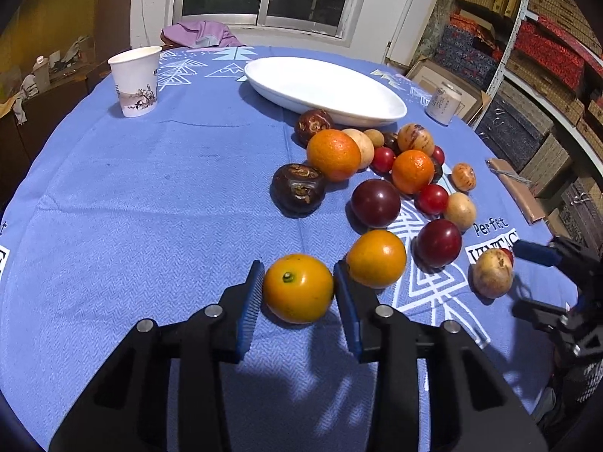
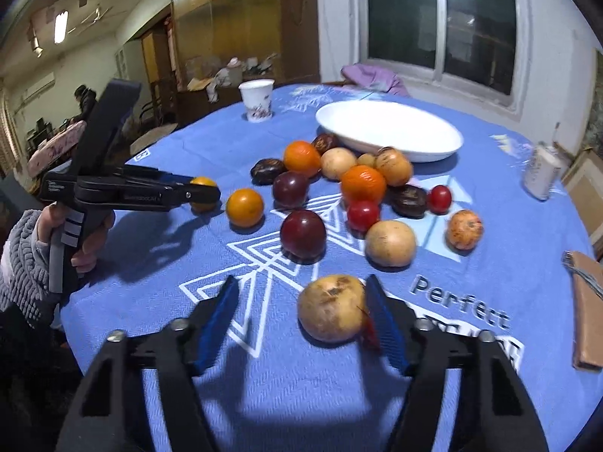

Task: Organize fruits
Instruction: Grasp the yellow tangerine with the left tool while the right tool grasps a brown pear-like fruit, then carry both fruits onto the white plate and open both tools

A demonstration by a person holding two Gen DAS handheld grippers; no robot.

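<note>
Nearest the left wrist camera, a yellow-orange citrus (image 1: 297, 288) is bracketed by the left gripper (image 1: 297, 290); the blue pads are set close on both sides, though whether they press it cannot be told. A second yellow-orange fruit (image 1: 376, 258) lies just beside the right-hand pad. The right gripper (image 2: 301, 312) is spread wide, a tan fruit (image 2: 331, 308) resting against its right pad and well apart from the left pad; a small red fruit (image 2: 370, 333) is half hidden behind that pad. Beyond, the remaining fruits are heaped on the blue tablecloth (image 1: 150, 188) before the empty white dish (image 1: 324, 86). A paper cup (image 1: 135, 81) is seen far left.
</note>
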